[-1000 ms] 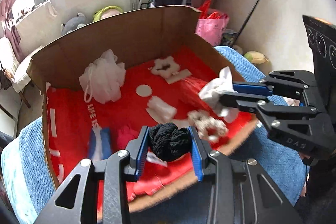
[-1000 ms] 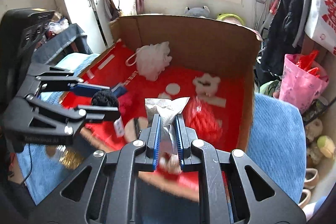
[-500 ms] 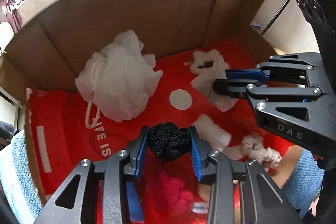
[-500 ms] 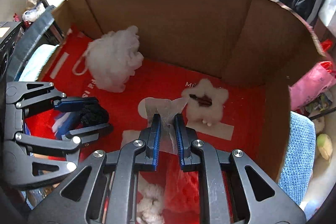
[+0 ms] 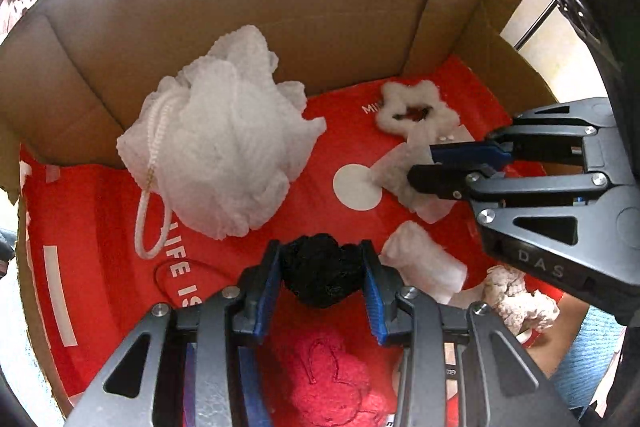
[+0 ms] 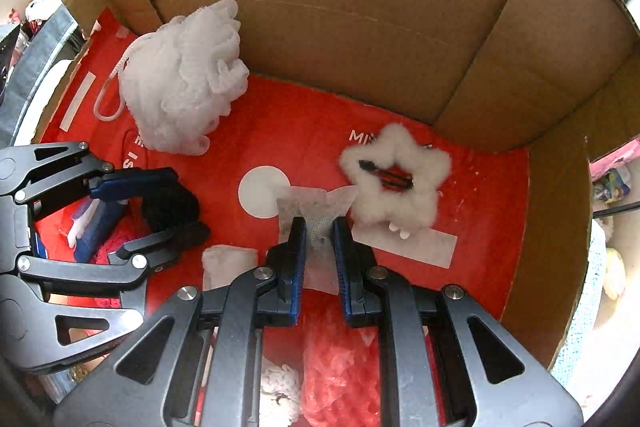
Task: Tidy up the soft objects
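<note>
My left gripper [image 5: 322, 255] is shut on a black fluffy ball [image 5: 320, 271] and holds it low over the red liner [image 5: 100, 227] inside the cardboard box [image 5: 280, 7]. My right gripper [image 6: 318, 227] is shut on a thin white gauze piece [image 6: 316, 203], just in front of a white fluffy star clip [image 6: 396, 179]. In the left wrist view the right gripper [image 5: 420, 163] comes in from the right with the gauze piece [image 5: 394, 167] in it. The left gripper [image 6: 180, 203] shows at the left of the right wrist view.
A white bath pouf [image 5: 224, 151] lies at the back left of the box. A folded white cloth [image 5: 424, 263], a cream scrunchie [image 5: 520, 303], a pink fluffy piece [image 5: 328, 379] and a red mesh bag [image 6: 336, 359] lie near the front. High cardboard walls [image 6: 400, 7] close the back and right.
Both grippers have moved forward and down into the box, each still holding its piece. The box floor now fills both views.
</note>
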Demonstrator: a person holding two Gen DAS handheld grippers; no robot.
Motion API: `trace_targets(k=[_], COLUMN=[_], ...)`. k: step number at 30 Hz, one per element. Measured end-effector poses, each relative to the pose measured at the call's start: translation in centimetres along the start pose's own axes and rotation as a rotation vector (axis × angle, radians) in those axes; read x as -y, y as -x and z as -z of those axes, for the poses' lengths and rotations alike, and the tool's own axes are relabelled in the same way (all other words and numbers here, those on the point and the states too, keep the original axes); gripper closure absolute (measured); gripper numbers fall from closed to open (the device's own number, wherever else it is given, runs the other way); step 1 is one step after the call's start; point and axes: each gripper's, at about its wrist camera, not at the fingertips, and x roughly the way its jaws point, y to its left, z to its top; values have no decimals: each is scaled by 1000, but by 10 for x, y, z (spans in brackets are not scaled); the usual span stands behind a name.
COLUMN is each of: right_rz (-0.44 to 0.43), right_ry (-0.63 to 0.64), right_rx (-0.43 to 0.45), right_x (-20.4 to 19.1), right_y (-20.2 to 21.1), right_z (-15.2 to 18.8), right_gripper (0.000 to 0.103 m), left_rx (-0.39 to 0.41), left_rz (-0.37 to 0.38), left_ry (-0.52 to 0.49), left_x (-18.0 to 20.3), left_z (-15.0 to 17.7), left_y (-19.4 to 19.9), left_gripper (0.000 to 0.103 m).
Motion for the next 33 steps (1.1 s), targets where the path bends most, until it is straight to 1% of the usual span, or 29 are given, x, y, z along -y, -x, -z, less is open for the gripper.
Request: trace_targets(k=[5,7,9,11,14,17,20,23,24,25,26,28,33], right_rz=[5,9,18,26,29,30,33,34,32,36,42,54,64], right_ry=[-4,-7,-2,2,-5,-8,-10,-13,-14,-10,-5,-5,-16], right_rx=[-6,-12,-16,-20,-24,-28,-29,-21,-17,-8,4,14,45], right_x=[0,-1,-2,-5,-7,-7,-9,-8,-7,-8,-9,-11,-9], right_y=[-1,-2,-6,-7,-8,-8,-10,-8,-7,-5,-2,3,19], right_z=[-2,-3,-4,-5,-9,-10,-10,-10,-10,-10,-10,-10,-8], right_gripper=[89,88,88,85,84,84,82,71,56,39,37,37,37], left_rx=[-1,-3,-2,0,2,5,12,15,17,19,20,28,66], left_rz=[-3,-6,-6,-6,-2,-6,-7,-10,-9,-8,-9,-7,-4], left_ry=[2,3,5,8,19,19,20,28,29,29,30,33,59], left_x=[2,2,3,0,-4,-5,-5,-6,-6,-6,-6,-6,-15], left_z=[-5,-5,-4,-2,-1,1,3,3,3,3,3,4,11], left_y=[-2,-3,-6,-6,-4,-6,-5,-2,-1,0,1,4,20], left_gripper=[61,58,53,50,49,43,41,38,38,37,37,37,25])
